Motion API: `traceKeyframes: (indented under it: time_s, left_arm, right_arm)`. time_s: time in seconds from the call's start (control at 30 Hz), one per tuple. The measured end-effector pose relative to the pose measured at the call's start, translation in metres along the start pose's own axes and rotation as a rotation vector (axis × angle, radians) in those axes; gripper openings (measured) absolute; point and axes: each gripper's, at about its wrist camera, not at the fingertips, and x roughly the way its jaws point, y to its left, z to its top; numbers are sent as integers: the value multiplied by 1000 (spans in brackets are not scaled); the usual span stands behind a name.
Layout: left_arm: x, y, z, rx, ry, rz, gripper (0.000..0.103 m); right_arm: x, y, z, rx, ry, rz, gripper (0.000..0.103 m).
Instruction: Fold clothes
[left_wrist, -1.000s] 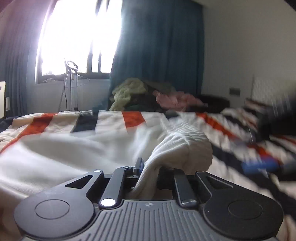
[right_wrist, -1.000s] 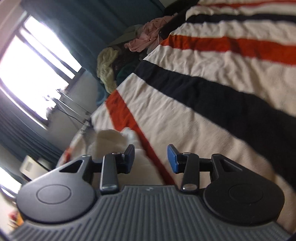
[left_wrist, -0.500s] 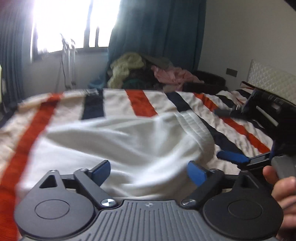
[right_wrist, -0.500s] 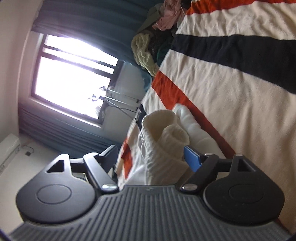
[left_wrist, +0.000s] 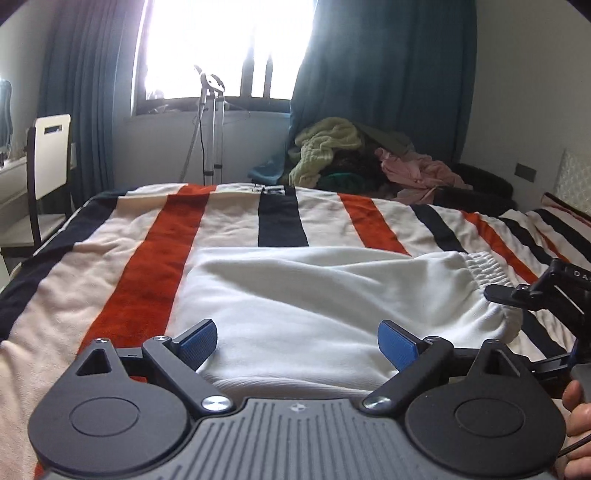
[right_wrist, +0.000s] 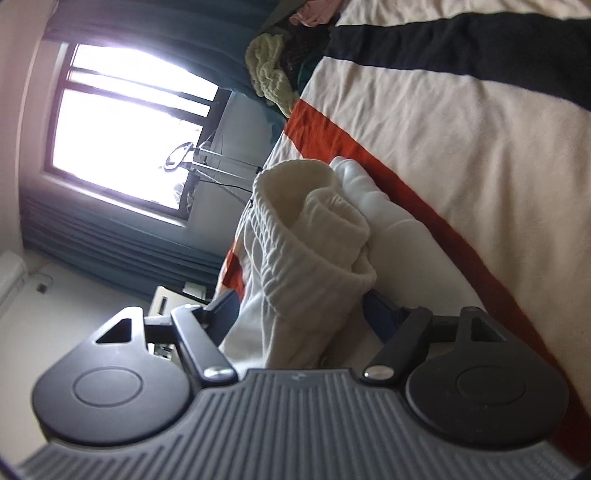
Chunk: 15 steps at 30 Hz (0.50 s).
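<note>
White shorts (left_wrist: 317, 295) with a ribbed elastic waistband (left_wrist: 487, 269) lie on the striped blanket (left_wrist: 144, 269). My left gripper (left_wrist: 297, 341) is open and empty just above the near edge of the shorts. My right gripper (right_wrist: 301, 314) has its jaws around the bunched waistband (right_wrist: 295, 236), with cloth filling the gap; whether they pinch it is unclear. The right gripper also shows at the right edge of the left wrist view (left_wrist: 532, 299), at the waistband end.
A pile of clothes (left_wrist: 354, 155) sits beyond the far edge of the bed. A white chair (left_wrist: 48, 166) stands at the left, a garment steamer stand (left_wrist: 210, 129) under the window. Striped blanket (right_wrist: 461, 129) spreads to the right of the shorts.
My left gripper let go of the shorts, opened wide and drew back. The shorts now lie flatter. My right gripper moved in around the waistband end and narrowed on it.
</note>
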Motion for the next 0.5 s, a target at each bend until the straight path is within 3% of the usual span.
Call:
traceKeyframes:
  time_s: [0.13,0.2,0.3,0.5]
  left_arm:
    - [10,1,-4,17,2,7,95]
    - [8,0,-6,32,-2,10,95]
    - [4,1,-7,30,-10,1,95]
    - [-4,11,-6,-21,-20,2,95]
  right_arm:
    - [9,3,-3,-53,-21,-81,62]
    - [10,9,-4,-113,-49,-126,48]
    - [9,19,-9,-212,-80,-173,39]
    - [-13,53,-15,-428,-217,-99,33]
